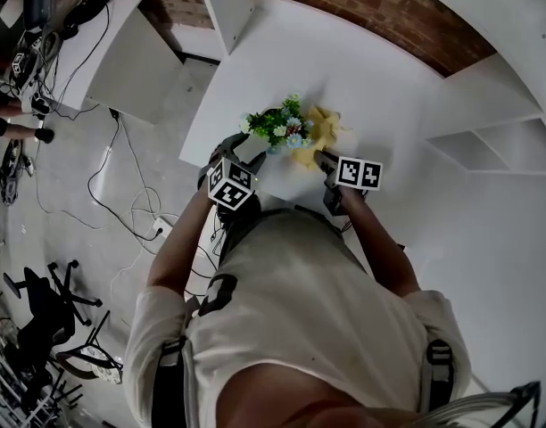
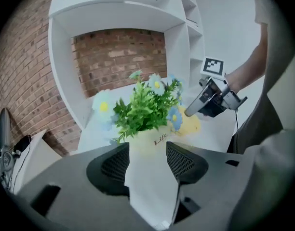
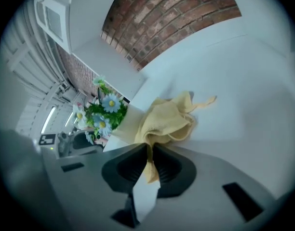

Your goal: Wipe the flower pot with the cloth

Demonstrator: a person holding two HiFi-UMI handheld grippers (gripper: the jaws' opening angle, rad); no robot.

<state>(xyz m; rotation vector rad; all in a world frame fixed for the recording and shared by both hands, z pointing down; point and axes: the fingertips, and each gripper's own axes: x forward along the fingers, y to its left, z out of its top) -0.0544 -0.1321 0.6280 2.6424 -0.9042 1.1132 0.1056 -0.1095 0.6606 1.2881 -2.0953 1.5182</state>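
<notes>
Pot: a pale cream flower pot (image 2: 150, 137) with dark lettering is set upright on the white table (image 1: 371, 83), long axis vertical. It is topped by green artificial foliage with blue and white daisies (image 1: 277, 125).

Left gripper (image 2: 148, 147): the jaws are held wide apart. The pot fills the gap between the ribbed pads with no table seen at either side, so the pads are judged to be seated on its walls.

Right gripper (image 3: 149, 148): the jaws are almost closed, pinched on a yellow crumpled cloth (image 3: 169, 119). A short tail is left hanging below the pads and the bunch is carried ahead of them.

Key relation: in the head view the pot lies at 10 to 11 o'clock from the right gripper, with the cloth at the pot's 3 o'clock. The cloth bunch is seen just beside the pot wall; contact cannot be confirmed.

Nearer hand: the left is already at the pot, and the right is close beside it.

Step judged: the pot is steadied and wiping is about to start. A short push towards 10 o'clock is called for.

Head view only: both grippers are seen flanking the plant, but the pot body is hidden under the foliage.

Left gripper view only: the lettering and the pot between the pads are shown.

Right gripper view only: the pinch on the cloth is shown.
</notes>
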